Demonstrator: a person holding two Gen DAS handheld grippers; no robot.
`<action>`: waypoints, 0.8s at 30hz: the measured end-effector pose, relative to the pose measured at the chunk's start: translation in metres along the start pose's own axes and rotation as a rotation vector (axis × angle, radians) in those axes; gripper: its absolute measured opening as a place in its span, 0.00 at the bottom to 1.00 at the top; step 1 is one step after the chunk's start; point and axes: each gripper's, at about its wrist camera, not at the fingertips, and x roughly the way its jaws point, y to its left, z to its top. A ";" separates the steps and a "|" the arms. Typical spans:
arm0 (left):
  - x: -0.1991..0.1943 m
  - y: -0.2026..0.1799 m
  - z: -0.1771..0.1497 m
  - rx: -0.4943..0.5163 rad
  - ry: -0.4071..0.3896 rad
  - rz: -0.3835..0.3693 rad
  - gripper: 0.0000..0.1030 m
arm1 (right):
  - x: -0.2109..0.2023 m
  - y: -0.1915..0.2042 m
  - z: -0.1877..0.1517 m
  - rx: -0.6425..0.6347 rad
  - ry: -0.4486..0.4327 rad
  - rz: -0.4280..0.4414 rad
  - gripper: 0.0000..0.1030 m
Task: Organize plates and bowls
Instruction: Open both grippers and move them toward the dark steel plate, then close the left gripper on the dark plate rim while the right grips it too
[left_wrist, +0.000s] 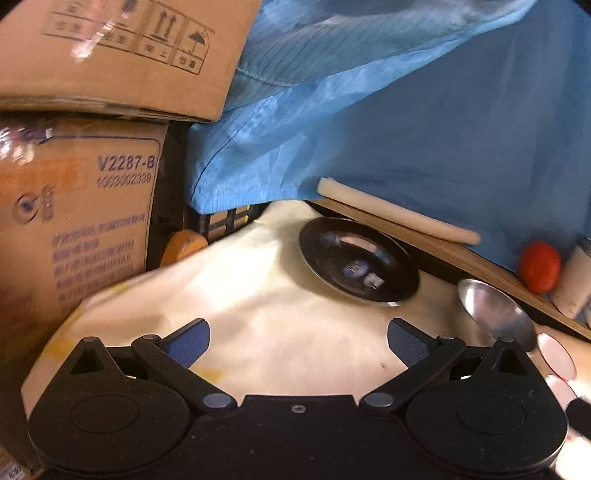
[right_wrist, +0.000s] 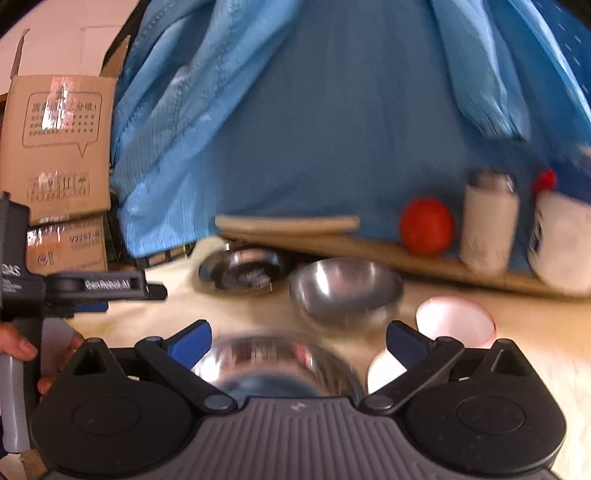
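Observation:
My left gripper (left_wrist: 298, 341) is open and empty above the cream tablecloth (left_wrist: 258, 295). A shallow metal plate (left_wrist: 358, 260) lies ahead of it, a little to the right. A steel bowl (left_wrist: 496, 312) sits at the right. My right gripper (right_wrist: 298, 341) is open over a steel bowl (right_wrist: 280, 365) that lies between its fingers, close to the camera. A second steel bowl (right_wrist: 345, 290) stands just beyond, with the metal plate (right_wrist: 240, 269) behind it to the left. A pink cup (right_wrist: 456, 319) is at the right. The left gripper (right_wrist: 92, 290) shows at the left edge.
Cardboard boxes (left_wrist: 74, 206) are stacked at the left. Blue cloth (left_wrist: 406, 129) hangs behind the table. A wooden board (right_wrist: 369, 247) at the back carries a rolling pin (right_wrist: 288, 223), a red tomato (right_wrist: 426, 227) and white containers (right_wrist: 487, 229).

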 end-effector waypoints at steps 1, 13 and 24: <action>0.007 0.001 0.005 -0.005 0.004 0.004 0.99 | 0.006 0.000 0.007 -0.008 -0.007 0.003 1.00; 0.074 0.001 0.036 -0.030 0.088 -0.017 0.99 | 0.119 0.007 0.084 -0.079 0.097 0.086 0.99; 0.097 0.005 0.035 -0.056 0.088 -0.081 0.87 | 0.207 0.009 0.097 0.023 0.323 0.165 0.87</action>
